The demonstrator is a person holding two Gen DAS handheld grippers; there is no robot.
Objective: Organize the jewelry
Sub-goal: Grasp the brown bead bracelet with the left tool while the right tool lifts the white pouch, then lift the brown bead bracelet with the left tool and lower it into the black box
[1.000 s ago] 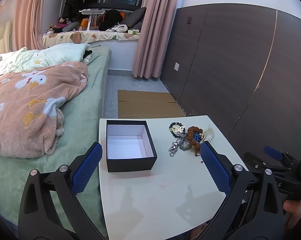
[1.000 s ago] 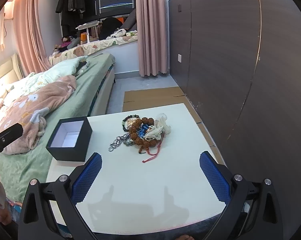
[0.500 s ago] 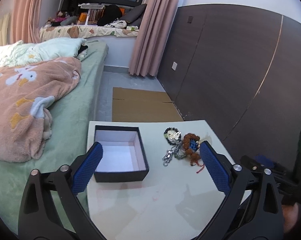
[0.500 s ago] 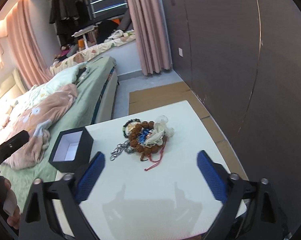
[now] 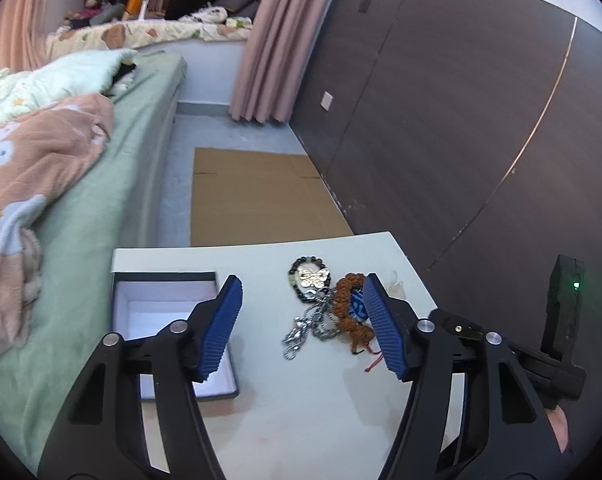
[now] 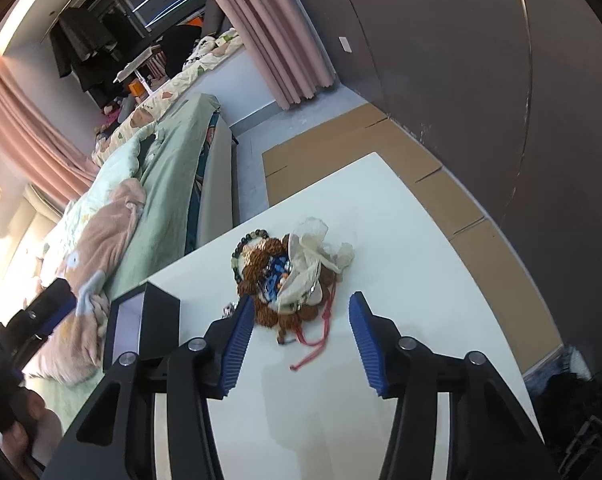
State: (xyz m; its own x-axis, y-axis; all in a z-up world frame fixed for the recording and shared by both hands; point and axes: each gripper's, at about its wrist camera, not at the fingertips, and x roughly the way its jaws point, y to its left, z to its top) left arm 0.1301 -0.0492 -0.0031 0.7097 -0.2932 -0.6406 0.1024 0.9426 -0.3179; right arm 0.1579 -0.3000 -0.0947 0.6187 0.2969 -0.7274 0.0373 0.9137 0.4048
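Left wrist view showed us our left gripper (image 5: 301, 328) with its jaws apart and empty above the white table (image 5: 301, 420), the jewelry pile (image 5: 329, 312) lying between its blue pads. An open black box (image 5: 173, 320) sat at the table's left edge, beside the bed (image 5: 101, 208); bare tabletop lay nearest us. In the right wrist view our right gripper (image 6: 299, 344) also stood spread and empty, just short of the pile (image 6: 289, 276), with a dark wall panel (image 6: 481, 80) close on the right.
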